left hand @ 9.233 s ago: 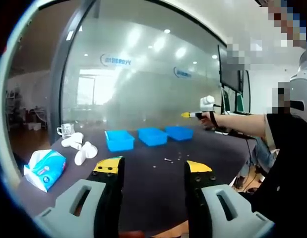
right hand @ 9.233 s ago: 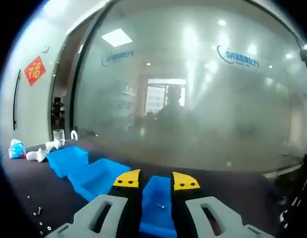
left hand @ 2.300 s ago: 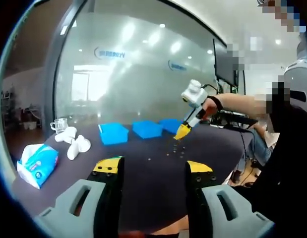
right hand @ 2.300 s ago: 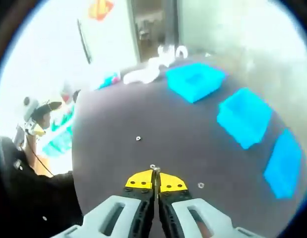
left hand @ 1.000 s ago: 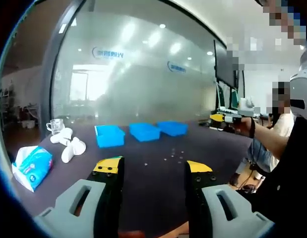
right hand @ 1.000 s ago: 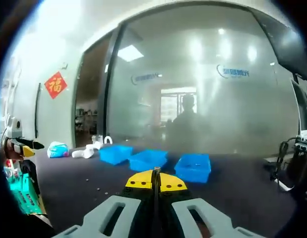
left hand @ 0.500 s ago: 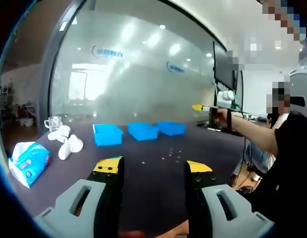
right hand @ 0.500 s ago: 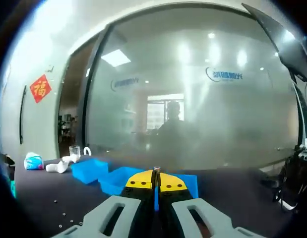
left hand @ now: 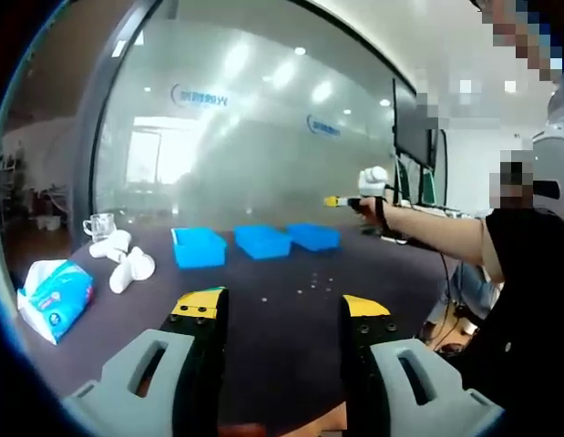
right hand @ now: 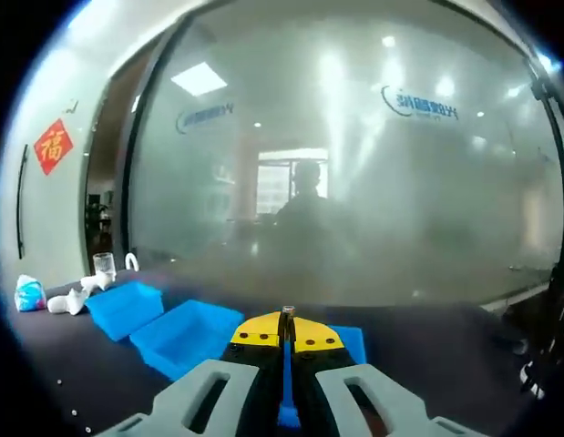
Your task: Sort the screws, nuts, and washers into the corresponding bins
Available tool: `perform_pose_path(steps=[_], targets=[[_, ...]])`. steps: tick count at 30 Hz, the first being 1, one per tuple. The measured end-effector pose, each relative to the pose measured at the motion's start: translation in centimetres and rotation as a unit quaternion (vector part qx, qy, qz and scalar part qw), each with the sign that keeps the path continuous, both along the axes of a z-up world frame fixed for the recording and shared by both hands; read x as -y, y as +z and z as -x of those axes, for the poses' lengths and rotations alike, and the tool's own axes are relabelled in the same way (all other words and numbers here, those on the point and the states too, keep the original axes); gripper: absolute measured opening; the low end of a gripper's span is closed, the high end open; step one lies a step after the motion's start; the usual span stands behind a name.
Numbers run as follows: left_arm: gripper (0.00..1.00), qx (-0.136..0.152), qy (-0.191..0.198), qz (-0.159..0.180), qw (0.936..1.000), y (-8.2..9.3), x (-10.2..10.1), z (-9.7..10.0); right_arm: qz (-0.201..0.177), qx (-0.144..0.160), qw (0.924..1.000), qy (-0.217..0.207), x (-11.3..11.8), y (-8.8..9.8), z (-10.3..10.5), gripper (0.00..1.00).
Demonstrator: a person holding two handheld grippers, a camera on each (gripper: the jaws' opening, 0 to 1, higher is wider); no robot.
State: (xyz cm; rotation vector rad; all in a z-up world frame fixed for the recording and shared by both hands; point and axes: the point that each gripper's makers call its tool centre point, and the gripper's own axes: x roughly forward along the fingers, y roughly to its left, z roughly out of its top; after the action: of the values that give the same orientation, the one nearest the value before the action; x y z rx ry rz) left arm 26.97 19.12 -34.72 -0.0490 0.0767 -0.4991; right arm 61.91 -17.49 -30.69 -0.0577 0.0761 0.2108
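Note:
In the left gripper view three blue bins stand in a row on the dark table: the left bin (left hand: pixel 198 248), the middle bin (left hand: pixel 262 241) and the right bin (left hand: pixel 313 237). Loose small metal parts (left hand: pixel 314 284) lie in front of them. My left gripper (left hand: pixel 282 307) hangs open and empty over the near table. A person's hand holds my right gripper (left hand: pixel 341 201) above the right bin. In the right gripper view my right gripper (right hand: pixel 286 330) is shut on a small metal part (right hand: pixel 287 312), over the nearest bin (right hand: pixel 351 343); two more bins (right hand: pixel 184 334) (right hand: pixel 125 308) stand to its left.
A blue tissue pack (left hand: pixel 49 296), white objects (left hand: pixel 127 264) and a glass cup (left hand: pixel 99 226) sit at the table's left end. A frosted glass wall (left hand: pixel 245 155) stands behind the table. The person's body (left hand: pixel 523 300) is at the right. A few loose parts (right hand: pixel 76 414) lie at lower left.
My right gripper has moved left toward the bins with the small part in it and now hangs over the right bin. The left gripper has stayed open and nearly still.

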Motion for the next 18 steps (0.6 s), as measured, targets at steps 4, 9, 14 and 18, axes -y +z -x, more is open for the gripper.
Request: perform_pose_path(steps=[4,9,14,18], targets=[[0.48,-0.002,0.001,0.001,1.0,-0.1,0.0,0.0,0.003,-0.011,0.9999,-0.006,0.1,-0.6,-0.8,0.0],[0.48,-0.004,0.001,0.0,1.0,-0.2,0.0,0.1,0.011,-0.02,0.9997,-0.013,0.3,-1.5,-1.0,0.0],[0.48,-0.004,0.004,-0.001,1.0,-0.2,-0.1,0.2,0.03,-0.024,0.9991,-0.017,0.4,-2.4,-0.9,0.0],[0.48,-0.004,0.006,-0.002,1.0,-0.2,-0.2,0.2,0.038,-0.014,0.999,-0.018,0.4,-2.2,-0.6,0.09]])
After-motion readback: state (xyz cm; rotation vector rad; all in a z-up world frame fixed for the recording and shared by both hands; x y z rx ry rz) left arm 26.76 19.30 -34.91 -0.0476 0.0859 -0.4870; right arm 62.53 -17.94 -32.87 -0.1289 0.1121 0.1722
